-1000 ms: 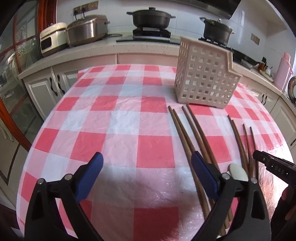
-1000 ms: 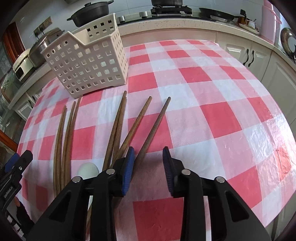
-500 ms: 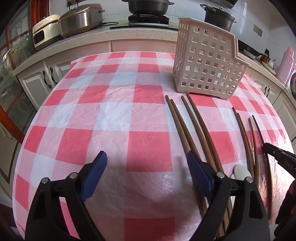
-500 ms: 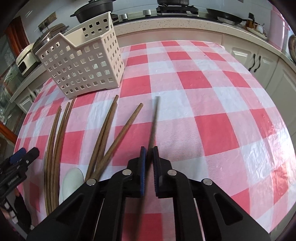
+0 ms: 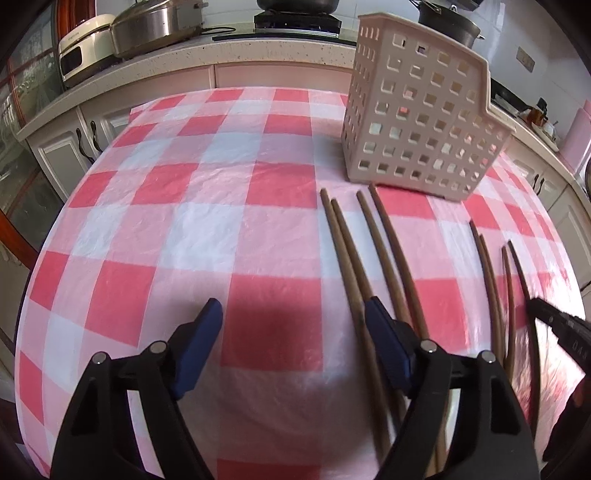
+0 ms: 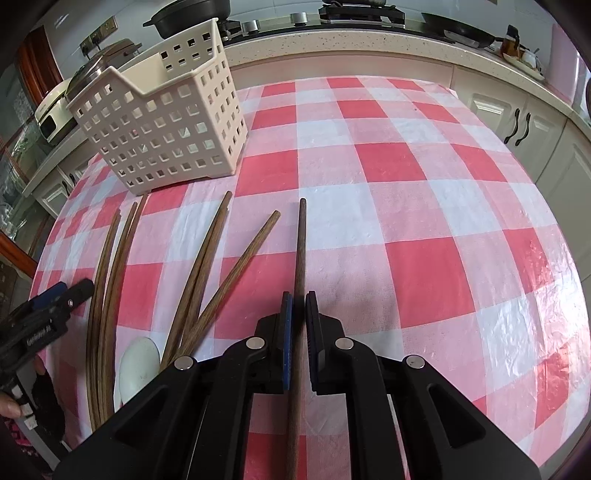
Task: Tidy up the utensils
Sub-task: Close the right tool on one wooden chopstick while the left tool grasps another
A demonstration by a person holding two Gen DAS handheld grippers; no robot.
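Observation:
Several long brown wooden chopsticks lie on the red-and-white checked tablecloth, in front of a beige perforated utensil basket. My right gripper is shut on one wooden chopstick, which points straight ahead. A white spoon lies at the near left among the sticks. My left gripper is open and empty, low over the cloth, with its right finger beside the left group of chopsticks. The basket stands behind them.
Kitchen counters with white cabinets surround the table. Pots and a rice cooker sit on the counter behind. The left gripper's tip shows at the left edge of the right wrist view.
My right gripper has shut on the rightmost chopstick and turned it to point straight ahead. My left gripper has moved forward and lower toward the left chopsticks, still open.

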